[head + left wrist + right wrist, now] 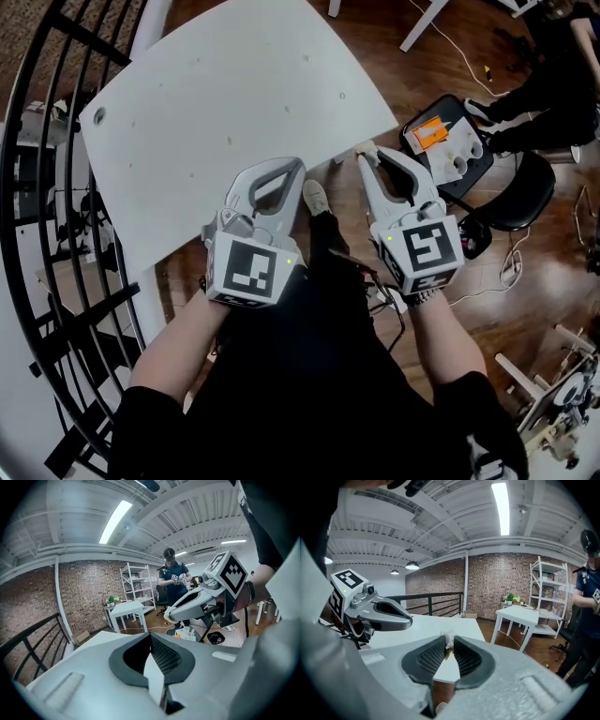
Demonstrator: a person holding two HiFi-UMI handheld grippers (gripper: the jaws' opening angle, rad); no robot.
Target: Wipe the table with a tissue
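The white table (234, 94) lies in front of me, its near edge just under both grippers. My right gripper (367, 153) hangs over the table's near right corner, shut on a small crumpled tissue (364, 148). In the right gripper view the tissue (448, 640) pokes out between the closed pads of that gripper (449, 645), with the table (426, 625) beyond. My left gripper (291, 167) is beside it over the near edge, shut with nothing in it. The left gripper view shows its tips (151, 637) closed, and to the right the other gripper with the tissue (167, 616) at its tip.
A black metal railing (37, 187) runs along the left. A black stool holding an orange thing and white cups (448, 141) stands right of the table, with cables on the wooden floor. A person (174, 581) stands further off near a small white table (525, 616) and shelves.
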